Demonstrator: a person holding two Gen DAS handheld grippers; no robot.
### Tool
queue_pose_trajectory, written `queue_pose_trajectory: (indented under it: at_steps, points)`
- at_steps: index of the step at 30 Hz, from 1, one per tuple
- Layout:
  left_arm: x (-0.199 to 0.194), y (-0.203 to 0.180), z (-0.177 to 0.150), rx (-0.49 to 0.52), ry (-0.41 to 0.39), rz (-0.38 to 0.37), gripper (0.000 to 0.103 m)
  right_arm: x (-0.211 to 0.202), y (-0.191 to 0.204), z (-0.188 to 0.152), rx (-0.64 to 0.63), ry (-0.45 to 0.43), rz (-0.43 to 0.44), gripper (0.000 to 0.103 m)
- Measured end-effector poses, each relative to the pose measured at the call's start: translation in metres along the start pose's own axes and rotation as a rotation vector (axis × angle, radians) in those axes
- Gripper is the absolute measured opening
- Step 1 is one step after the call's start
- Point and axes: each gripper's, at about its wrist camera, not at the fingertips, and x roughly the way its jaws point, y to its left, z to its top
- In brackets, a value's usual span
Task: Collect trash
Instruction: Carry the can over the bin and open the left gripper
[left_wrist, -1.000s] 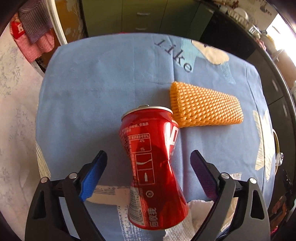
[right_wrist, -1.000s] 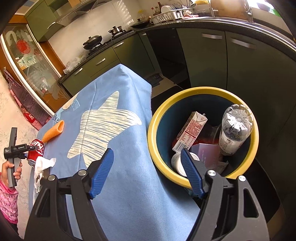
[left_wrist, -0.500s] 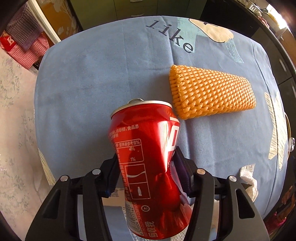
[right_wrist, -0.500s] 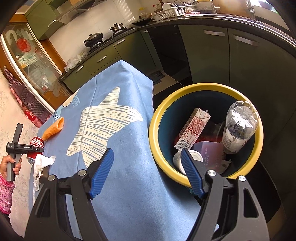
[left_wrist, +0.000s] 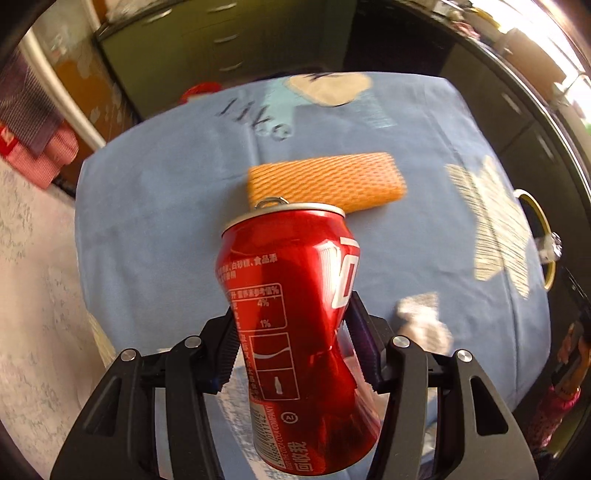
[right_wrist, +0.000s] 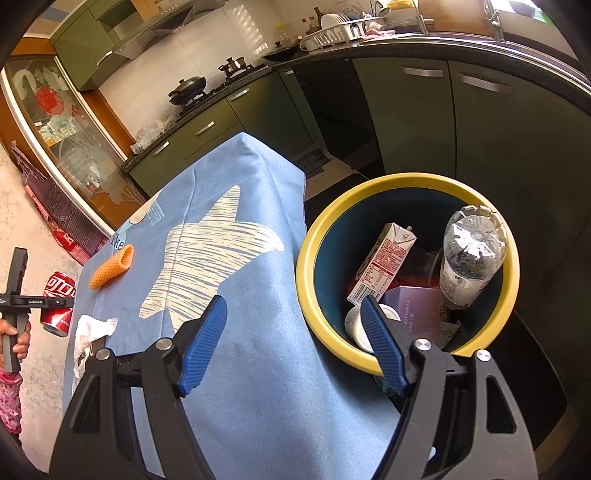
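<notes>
Left wrist view: my left gripper (left_wrist: 291, 343) points steeply down over the blue tablecloth (left_wrist: 166, 192), its jaws about half closed and both pads pressed into the dented waist of a crushed red cola can (left_wrist: 295, 314). The can is clear of the cloth, nearer me than the orange foam fruit net (left_wrist: 325, 181) and left of the crumpled white tissue (left_wrist: 421, 321). The background smears with motion blur; the lettering on the cloth is barely legible, and the can's base is cut off by the frame edge.

Right wrist view: my right gripper (right_wrist: 295, 339) angles down, its jaws wide apart with nothing between them, straddling the cloth edge and the yellow-rimmed bin (right_wrist: 513, 269). Only this view shows the bin's contents: a milk carton (right_wrist: 384, 266), a clear plastic bottle (right_wrist: 469, 254), a purple box (right_wrist: 413, 310) and a white cup partly hidden behind my right pad. It also shows, at far left of the cloth, a hand (right_wrist: 18, 336) gripping the left tool's handle, with the can held beyond the cloth's edge, its lower half masked by the tool.
</notes>
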Motion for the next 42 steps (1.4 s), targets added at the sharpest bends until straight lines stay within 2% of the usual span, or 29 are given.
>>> queue_pose_trajectory:
  at_steps: [6, 12, 17, 21, 28, 33, 34, 36, 39, 42]
  points:
    - [-0.026, -0.073, 0.015, 0.143, -0.044, -0.072, 0.054, -0.009, -0.016, -0.004, 0.031, -0.025, 0.006, 0.071]
    - [-0.032, -0.171, 0.032, 0.320, -0.062, -0.149, 0.054, -0.032, -0.047, -0.005, 0.088, -0.094, -0.019, 0.071]
    - [-0.018, -0.262, 0.051, 0.471, -0.047, -0.215, 0.054, -0.055, -0.083, -0.008, 0.155, -0.158, -0.064, 0.071]
    - [0.000, -0.339, 0.062, 0.587, -0.022, -0.247, 0.054, -0.067, -0.113, -0.015, 0.211, -0.175, -0.099, 0.071]
    - [0.047, -0.441, 0.083, 0.695, 0.026, -0.283, 0.052, -0.073, -0.149, -0.029, 0.293, -0.171, -0.132, 0.071]
    - [0.089, -0.478, 0.096, 0.695, 0.076, -0.290, 0.053, -0.073, -0.157, -0.032, 0.306, -0.167, -0.133, 0.071]
    - [0.097, -0.481, 0.098, 0.688, 0.086, -0.285, 0.055, -0.073, -0.157, -0.031, 0.305, -0.168, -0.134, 0.071]
    - [0.102, -0.483, 0.101, 0.688, 0.069, -0.281, 0.069, -0.073, -0.158, -0.031, 0.304, -0.170, -0.131, 0.072]
    - [0.087, -0.477, 0.104, 0.671, 0.020, -0.314, 0.074, -0.073, -0.156, -0.031, 0.298, -0.169, -0.123, 0.072]
    - [0.053, -0.461, 0.102, 0.658, -0.036, -0.363, 0.074, -0.072, -0.153, -0.032, 0.296, -0.167, -0.113, 0.072]
